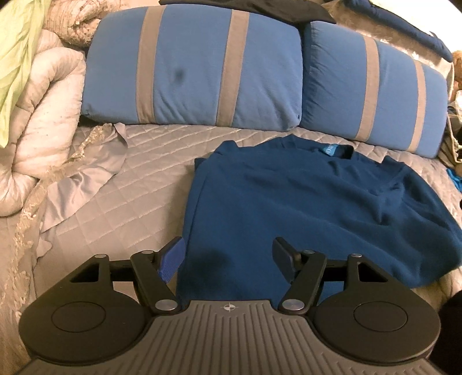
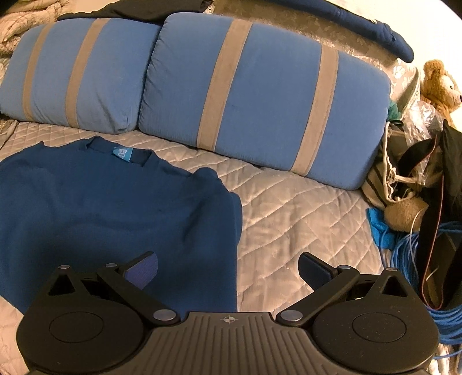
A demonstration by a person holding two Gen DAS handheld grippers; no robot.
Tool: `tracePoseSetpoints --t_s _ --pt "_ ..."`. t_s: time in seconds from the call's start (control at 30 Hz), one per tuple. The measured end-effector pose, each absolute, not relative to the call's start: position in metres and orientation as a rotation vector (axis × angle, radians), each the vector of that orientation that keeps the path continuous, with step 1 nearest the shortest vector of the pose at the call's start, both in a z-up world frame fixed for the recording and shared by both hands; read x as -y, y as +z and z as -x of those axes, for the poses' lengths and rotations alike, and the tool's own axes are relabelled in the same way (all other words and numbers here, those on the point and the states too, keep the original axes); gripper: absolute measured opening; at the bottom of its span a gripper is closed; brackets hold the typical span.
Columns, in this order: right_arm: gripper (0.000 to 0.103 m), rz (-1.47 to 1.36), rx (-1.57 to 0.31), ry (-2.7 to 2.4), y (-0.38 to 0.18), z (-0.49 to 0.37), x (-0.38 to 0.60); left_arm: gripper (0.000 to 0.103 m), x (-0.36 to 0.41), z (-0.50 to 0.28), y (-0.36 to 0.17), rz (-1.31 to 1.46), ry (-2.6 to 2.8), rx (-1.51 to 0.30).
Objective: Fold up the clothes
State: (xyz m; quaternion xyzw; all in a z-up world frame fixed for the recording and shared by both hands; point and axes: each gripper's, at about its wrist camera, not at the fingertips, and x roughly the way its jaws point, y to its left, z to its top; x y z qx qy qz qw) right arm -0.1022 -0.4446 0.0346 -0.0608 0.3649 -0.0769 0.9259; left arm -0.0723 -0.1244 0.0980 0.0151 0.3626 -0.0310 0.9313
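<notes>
Shirt [image 1: 303, 207]: dark blue, lies on bed [image 1: 121, 202], collar toward the pillows, light blue neck tag [image 2: 122, 153] showing. Left side folded in, straight edge; right side bunched w/ creases. Not yet fully folded.

L gripper [image 1: 228, 253]: jaws spread, nothing pinched. Hangs over shirt's near left part; left pad [image 1: 171, 259] at the shirt's left edge, right finger above the cloth. Contact w/ cloth: can't tell.

R gripper [image 2: 228, 271]: jaws spread, nothing pinched. Straddles shirt's right edge; left pad [image 2: 141, 274] above cloth, right finger above bare quilt.

Bed: grey quilted cover, diamond stitch.

Pillows, 2: blue w/ grey stripes, side by side at head of bed. Left one [image 1: 190, 69] has a dark spot; right one [image 2: 260, 95] beside it, touching.

Duvet [image 1: 43, 121]: pale, rolled up at bed's left side. Green cloth [image 1: 14, 57] on top, far left. Loose grey cloth [image 1: 86, 173] crumpled beside the roll.

Dark garment [image 1: 245, 7] behind pillows, top edge; navy item [image 2: 361, 23] upper right.

Right of bed: teddy bear [image 2: 441, 83], striped bag [image 2: 387, 176], blue cable coil [image 2: 418, 259], small blue rag [image 2: 378, 225], black item w/ red strap. Clutter, details unclear.
</notes>
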Motion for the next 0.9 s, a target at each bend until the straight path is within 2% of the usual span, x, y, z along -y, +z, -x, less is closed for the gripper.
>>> tracePoseSetpoints --t_s 0.13,0.5,0.8,0.87,0.9 --pt "0.103 0.041 -0.768 -0.122 0.027 0.106 0.460 0.066 0.127 0.084 0.093 -0.009 -0.081 -0.751" --pt "0.101 -0.520 -0.844 0.022 -0.020 0.141 0.546 0.066 0.138 0.125 0.060 0.047 -0.147 -0.803" --pt "0.089 -0.993 -0.872 0.097 -0.070 0.175 0.580 0.066 0.151 0.143 0.052 0.023 -0.170 -0.760" --pt "0.075 -1.104 -0.861 0.123 -0.081 0.179 0.582 0.066 0.155 0.142 0.048 0.003 -0.168 -0.768" --pt "0.074 -1.167 -0.857 0.136 -0.088 0.180 0.583 0.066 0.157 0.142 0.047 -0.008 -0.167 -0.773"
